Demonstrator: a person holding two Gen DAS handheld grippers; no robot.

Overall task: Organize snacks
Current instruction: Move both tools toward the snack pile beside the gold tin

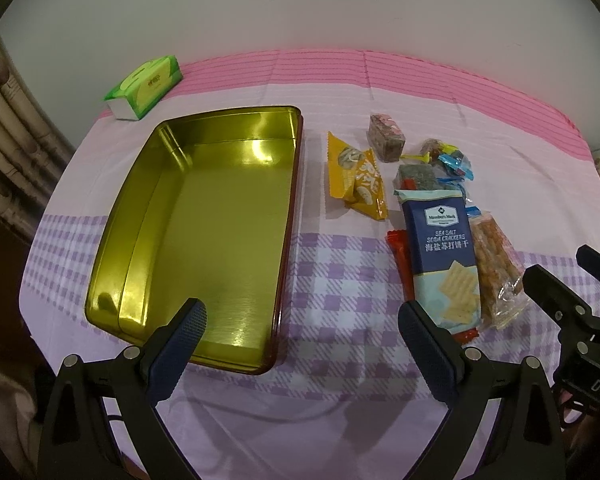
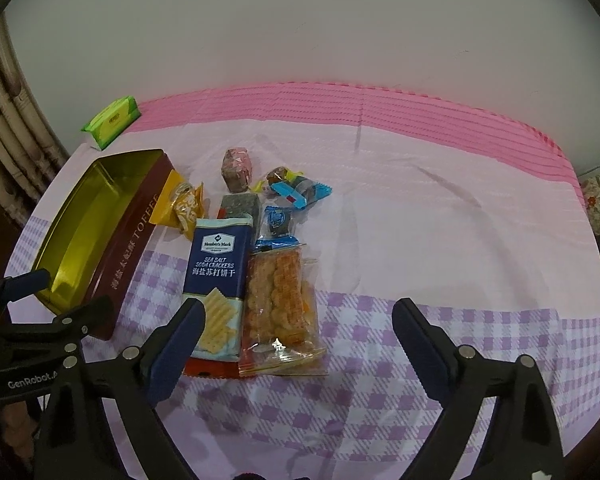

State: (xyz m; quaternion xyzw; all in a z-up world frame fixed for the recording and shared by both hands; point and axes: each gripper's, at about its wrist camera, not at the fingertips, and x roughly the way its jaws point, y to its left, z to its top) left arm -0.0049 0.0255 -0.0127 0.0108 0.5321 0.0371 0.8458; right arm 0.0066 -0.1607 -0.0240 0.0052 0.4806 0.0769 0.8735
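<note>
Both sets of fingers, left (image 1: 300,320) and right (image 2: 298,316), gape empty. Snacks cluster beside the empty tin (image 1: 236,184); my right could snag the cracker pack (image 2: 217,276) with the clear bag (image 2: 278,308), overlapping.

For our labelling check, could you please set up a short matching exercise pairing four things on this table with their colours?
Things:
1. tin
2. cracker pack
3. tissue pack
4. crumpled snack pouch

Colours:
A. bright green
B. orange-yellow
C. gold inside, dark red outside
D. navy blue with a pale lower end

Pairs: 1-C, 2-D, 3-A, 4-B
</note>
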